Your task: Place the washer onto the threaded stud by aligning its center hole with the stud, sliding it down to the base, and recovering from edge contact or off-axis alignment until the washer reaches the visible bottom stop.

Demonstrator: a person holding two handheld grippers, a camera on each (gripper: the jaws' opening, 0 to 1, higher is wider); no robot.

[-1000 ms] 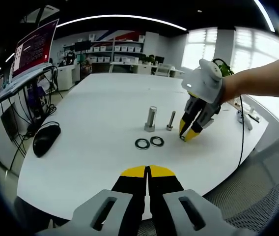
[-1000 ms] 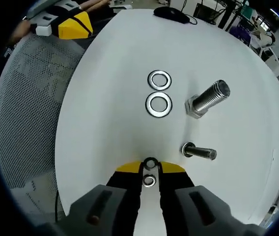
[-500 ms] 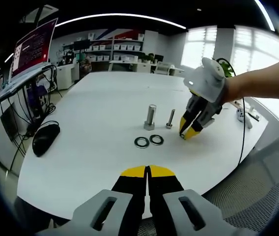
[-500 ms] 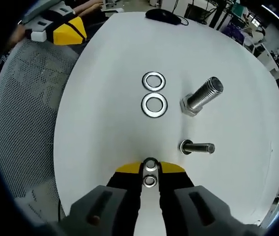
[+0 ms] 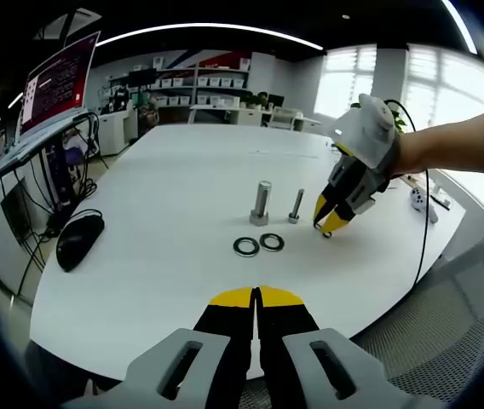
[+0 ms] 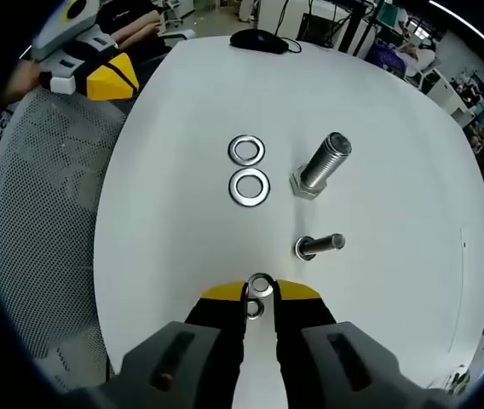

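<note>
A: What is lying around your right gripper (image 6: 260, 294) at this moment?

B: Your jaws are pinching a small silver steel washer (image 6: 259, 285) at their yellow tips, holding it above the white round surface (image 6: 395, 111). Just ahead of it, the slim threaded stud (image 6: 317, 246) is standing on its head, and beyond that a thick hex-head bolt (image 6: 319, 165) is standing too. Two larger flat steel washers (image 6: 249, 187) are lying side by side to the left of the bolts, nearly touching each other. Nothing is sitting between the held washer and the slim stud.

A: And what is the left gripper view giving you that the right one is not?

B: It is showing your right gripper (image 5: 325, 223) from the side, tilting down just beside the slim stud (image 5: 296, 207), with the washer (image 5: 328, 233) hanging at the tips. It is also showing a black computer mouse (image 5: 80, 239) sitting near the surface edge and a red-lit monitor (image 5: 61, 83) off to the side. Your left gripper (image 5: 256, 300) is waiting with its jaws pressed together, holding nothing. In the right gripper view, a grey mesh chair (image 6: 46, 230) is standing beside the surface.
</note>
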